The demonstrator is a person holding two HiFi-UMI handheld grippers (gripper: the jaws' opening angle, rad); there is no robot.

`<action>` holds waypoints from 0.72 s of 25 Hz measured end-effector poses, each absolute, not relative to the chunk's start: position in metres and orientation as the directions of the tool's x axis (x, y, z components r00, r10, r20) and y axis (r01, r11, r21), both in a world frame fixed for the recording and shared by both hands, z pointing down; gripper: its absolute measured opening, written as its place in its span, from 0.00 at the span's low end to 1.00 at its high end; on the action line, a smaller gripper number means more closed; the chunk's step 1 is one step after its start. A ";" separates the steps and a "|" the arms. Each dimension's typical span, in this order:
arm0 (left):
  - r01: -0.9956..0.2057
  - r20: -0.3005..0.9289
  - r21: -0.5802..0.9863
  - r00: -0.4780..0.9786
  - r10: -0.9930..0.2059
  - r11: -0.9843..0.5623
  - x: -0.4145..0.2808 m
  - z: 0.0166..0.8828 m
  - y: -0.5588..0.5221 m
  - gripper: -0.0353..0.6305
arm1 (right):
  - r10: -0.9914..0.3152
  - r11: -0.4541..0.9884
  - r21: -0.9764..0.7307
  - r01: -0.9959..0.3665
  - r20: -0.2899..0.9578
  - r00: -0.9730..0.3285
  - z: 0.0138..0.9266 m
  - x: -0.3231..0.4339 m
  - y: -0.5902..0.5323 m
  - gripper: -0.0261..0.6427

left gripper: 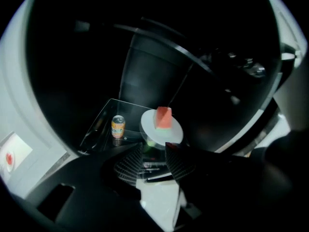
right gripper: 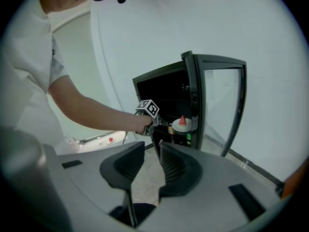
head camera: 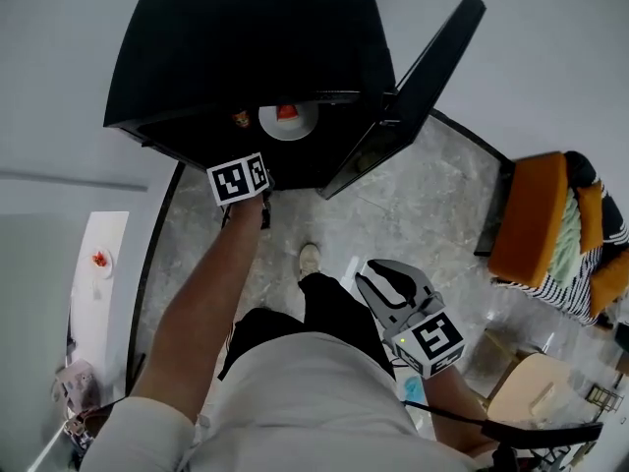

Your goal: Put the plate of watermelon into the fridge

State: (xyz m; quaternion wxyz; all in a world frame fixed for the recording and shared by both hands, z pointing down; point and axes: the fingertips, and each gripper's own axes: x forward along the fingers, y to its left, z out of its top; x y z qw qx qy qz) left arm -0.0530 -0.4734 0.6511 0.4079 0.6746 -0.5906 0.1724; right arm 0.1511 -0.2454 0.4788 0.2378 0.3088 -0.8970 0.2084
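A white plate (head camera: pixel 288 121) with a red watermelon wedge (head camera: pixel 286 112) rests on a glass shelf (left gripper: pixel 104 117) inside the black fridge (head camera: pixel 246 47). In the left gripper view the plate (left gripper: pixel 161 128) and wedge (left gripper: pixel 163 117) sit just beyond my left gripper (left gripper: pixel 154 151). Its jaws stand wide apart and nothing is pressed between them. An orange can (left gripper: pixel 118 126) stands left of the plate. My left gripper (head camera: pixel 257 193) reaches to the fridge's mouth. My right gripper (right gripper: pixel 152 163) hangs low by my hip (head camera: pixel 393 291), open and empty, looking at the plate (right gripper: pixel 182 125).
The fridge door (head camera: pixel 413 87) stands open to the right, seen glass-fronted (right gripper: pixel 219 105) in the right gripper view. An orange chair (head camera: pixel 536 219) and a round wooden stool (head camera: pixel 526 386) are at the right. A white table (head camera: pixel 98 283) with another small plate lies at the left.
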 end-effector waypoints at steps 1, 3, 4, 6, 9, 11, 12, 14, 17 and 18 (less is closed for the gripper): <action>-0.936 0.711 0.352 0.263 -0.652 0.006 -0.053 0.646 -0.465 0.29 | -0.455 0.726 -0.224 -0.650 0.552 -0.699 0.477 0.146 -0.243 0.20; -0.931 0.705 0.363 0.302 -0.642 -0.039 -0.052 0.636 -0.445 0.29 | -0.456 0.733 -0.218 -0.644 0.545 -0.703 0.473 0.137 -0.236 0.20; -0.927 0.701 0.369 0.320 -0.637 -0.059 -0.053 0.630 -0.434 0.29 | -0.457 0.736 -0.215 -0.642 0.541 -0.706 0.470 0.132 -0.233 0.20; -0.916 0.689 0.388 0.361 -0.629 -0.100 -0.054 0.617 -0.409 0.29 | -0.462 0.739 -0.213 -0.639 0.529 -0.711 0.464 0.121 -0.224 0.20; -0.891 0.661 0.418 0.430 -0.614 -0.174 -0.058 0.596 -0.368 0.26 | -0.468 0.744 -0.208 -0.635 0.516 -0.718 0.456 0.104 -0.209 0.20; -0.866 0.638 0.446 0.485 -0.598 -0.225 -0.061 0.582 -0.335 0.22 | -0.473 0.745 -0.200 -0.637 0.516 -0.714 0.453 0.092 -0.195 0.17; -0.849 0.623 0.466 0.514 -0.589 -0.248 -0.063 0.575 -0.319 0.20 | -0.477 0.743 -0.195 -0.640 0.515 -0.712 0.451 0.087 -0.188 0.16; -0.817 0.588 0.499 0.565 -0.579 -0.290 -0.070 0.559 -0.287 0.16 | -0.487 0.741 -0.189 -0.645 0.511 -0.709 0.447 0.076 -0.174 0.13; -0.770 0.530 0.530 0.628 -0.570 -0.355 -0.080 0.530 -0.240 0.10 | -0.500 0.737 -0.187 -0.650 0.497 -0.709 0.439 0.060 -0.151 0.11; -0.750 0.508 0.542 0.651 -0.564 -0.379 -0.082 0.519 -0.224 0.09 | -0.504 0.737 -0.185 -0.651 0.492 -0.710 0.436 0.054 -0.142 0.10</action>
